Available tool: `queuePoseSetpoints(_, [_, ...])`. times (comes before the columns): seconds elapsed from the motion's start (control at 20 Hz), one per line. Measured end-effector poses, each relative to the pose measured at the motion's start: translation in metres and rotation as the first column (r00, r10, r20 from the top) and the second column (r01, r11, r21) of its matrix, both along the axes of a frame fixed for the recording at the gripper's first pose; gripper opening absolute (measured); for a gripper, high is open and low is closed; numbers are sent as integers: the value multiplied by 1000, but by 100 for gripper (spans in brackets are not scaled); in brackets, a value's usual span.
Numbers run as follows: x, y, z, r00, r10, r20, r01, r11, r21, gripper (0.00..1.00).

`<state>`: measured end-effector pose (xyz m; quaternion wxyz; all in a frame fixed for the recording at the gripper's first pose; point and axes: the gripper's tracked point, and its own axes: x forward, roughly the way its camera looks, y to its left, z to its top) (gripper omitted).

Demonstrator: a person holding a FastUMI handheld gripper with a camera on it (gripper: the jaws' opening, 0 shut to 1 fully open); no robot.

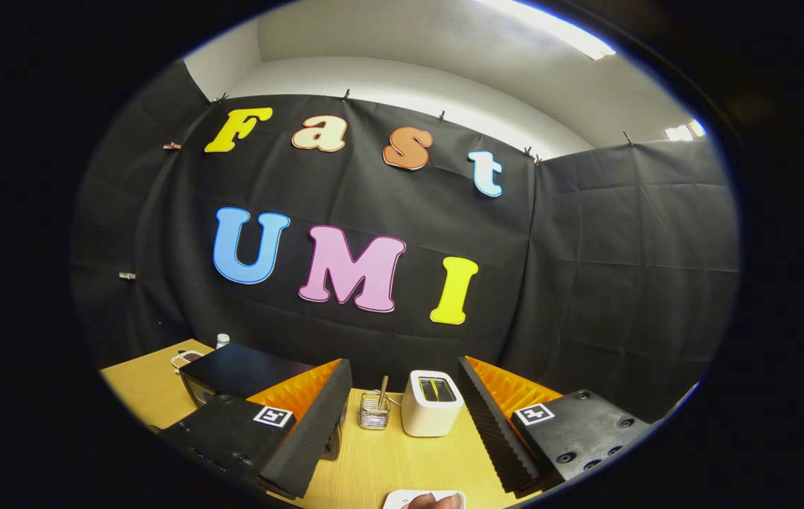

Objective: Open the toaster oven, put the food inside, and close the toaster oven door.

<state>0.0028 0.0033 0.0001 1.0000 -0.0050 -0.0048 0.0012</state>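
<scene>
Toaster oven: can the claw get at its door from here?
Probably not straight away. The open claw points at the white box and wire cup; the toaster oven sits off beyond the left finger, which hides its front. The claw would need to swing left.

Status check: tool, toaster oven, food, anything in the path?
Tool open, holding nothing. Toaster oven behind the left finger, door state unclear. Food on white plate below the tool. White appliance and glass holder ahead.
</scene>
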Motion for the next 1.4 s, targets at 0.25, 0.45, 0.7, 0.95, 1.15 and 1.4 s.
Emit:
queuePoseSetpoints(0.25, [0, -1, -1, 1000, -2, -1, 2, 1000, 5, 98])
queuePoseSetpoints(0.45, [0, -1, -3, 1000, -5, -7, 5, 1000, 14, 98])
queuePoseSetpoints(0.7, [-1, 0, -4, 1000, 3, -19, -3, 1000, 25, 98])
queuePoseSetpoints(0.95, [0, 26, -7, 999, 45, -26, -44, 998, 33, 98])
queuePoseSetpoints(1.15, [4, 67, -24, 994, 98, -52, -95, 994, 59, 98])
queuePoseSetpoints(1.4, [11, 148, -51, 974, 195, -113, -175, 971, 162, 98])
